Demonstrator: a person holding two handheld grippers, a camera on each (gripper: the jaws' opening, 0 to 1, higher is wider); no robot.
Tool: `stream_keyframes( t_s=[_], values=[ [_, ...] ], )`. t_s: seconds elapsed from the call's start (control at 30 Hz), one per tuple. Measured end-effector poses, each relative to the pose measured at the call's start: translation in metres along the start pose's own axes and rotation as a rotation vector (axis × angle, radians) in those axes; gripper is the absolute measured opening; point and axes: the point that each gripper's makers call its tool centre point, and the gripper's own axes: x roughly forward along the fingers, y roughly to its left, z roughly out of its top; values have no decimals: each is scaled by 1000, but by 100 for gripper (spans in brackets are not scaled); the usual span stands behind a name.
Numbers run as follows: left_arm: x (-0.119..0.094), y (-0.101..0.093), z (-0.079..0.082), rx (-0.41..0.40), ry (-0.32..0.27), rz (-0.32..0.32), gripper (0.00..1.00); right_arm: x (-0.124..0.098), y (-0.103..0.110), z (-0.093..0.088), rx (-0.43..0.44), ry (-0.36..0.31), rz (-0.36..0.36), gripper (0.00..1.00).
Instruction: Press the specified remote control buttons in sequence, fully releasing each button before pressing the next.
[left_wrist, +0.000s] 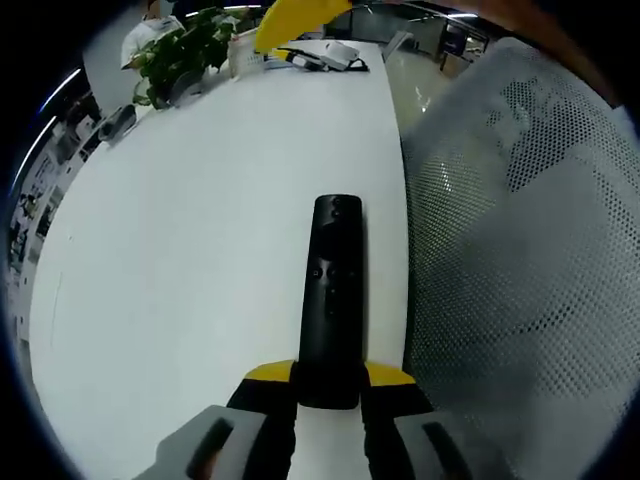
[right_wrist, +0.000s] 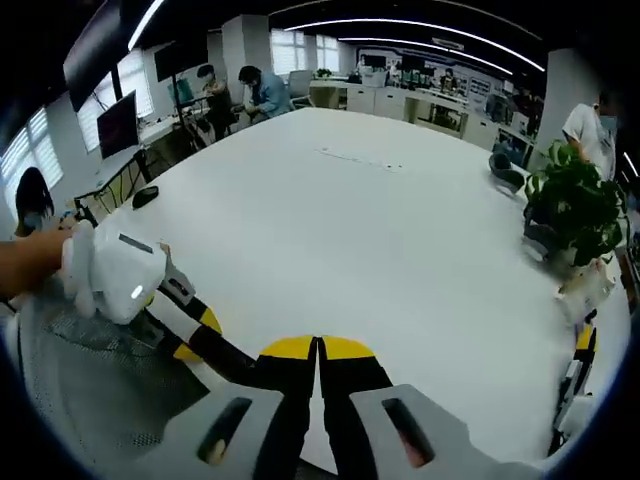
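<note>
Left gripper view
Edge: the white table (left_wrist: 200, 250) ends just right of the jaws, where a mesh chair back (left_wrist: 520, 250) stands close against it.
Open room: bare tabletop spreads wide to the left of the jaws and far ahead of them.
Far end: a potted plant (left_wrist: 185, 50) and some small devices sit well ahead, at the table's far end.
Jaws: the left gripper (left_wrist: 328, 385) has its yellow-tipped jaws clamped on the near end of the black remote control (left_wrist: 330, 300), one on each side.
Remote: it points straight ahead from the jaws, buttons up, lying along the table's right edge.

Right gripper view
Open room: the table (right_wrist: 380, 230) stretches clear ahead and to both sides of the jaws.
Edge: the near table edge lies just under the jaws.
Jaws: the right gripper (right_wrist: 317, 352) has its jaws pressed together, nothing between them.
Left of jaws: the other gripper (right_wrist: 150, 290) comes in, a hand on it.
Right of jaws: a plant (right_wrist: 570, 205) stands far off by the table's edge.
</note>
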Motion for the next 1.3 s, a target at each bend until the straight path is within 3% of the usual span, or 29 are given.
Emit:
stream_keyframes(
  t_s=[0.2,0.43,0.5,0.63,0.87,1.3],
  values=[
    [0,0,-1,9,-25,10,24,20,7,-5,55,25,53,0],
    [1,1,0,21,-29,12,24,40,11,-45,153,138,86,0],
    [1,1,0,15,-33,10,24,39,11,-58,156,225,86,0],
    [1,1,1,17,-33,9,24,45,11,-73,175,298,88,0],
    [0,2,1,16,-43,10,24,48,17,-83,241,352,121,0],
    [0,1,1,18,-44,12,24,47,25,-91,248,398,151,0]
  ],
)
